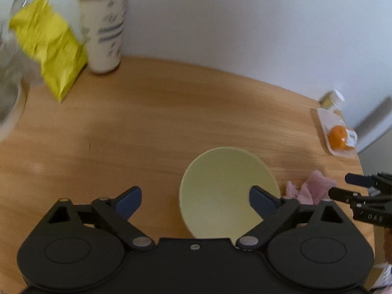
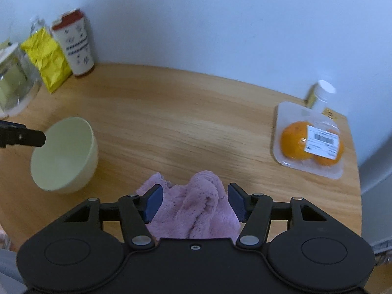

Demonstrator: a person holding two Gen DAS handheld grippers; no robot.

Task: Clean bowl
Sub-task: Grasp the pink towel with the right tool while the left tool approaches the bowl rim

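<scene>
A pale green bowl [image 1: 227, 186] sits empty on the wooden table [image 1: 159, 122]; it also shows in the right wrist view [image 2: 63, 156]. My left gripper [image 1: 196, 201] is open, its right finger over the bowl's inside and its left finger outside the rim. A crumpled pink cloth [image 2: 193, 210] lies on the table right of the bowl and also shows in the left wrist view [image 1: 311, 188]. My right gripper [image 2: 194, 202] is open with the cloth between its fingers; I cannot tell if they touch it.
A yellow bag [image 1: 49, 49] and a white tumbler with a red lid [image 1: 104, 24] stand at the back left by a clear container [image 2: 14, 78]. A tray of wrapped oranges [image 2: 311, 139] and a small white-capped bottle [image 2: 321, 95] sit at the right edge.
</scene>
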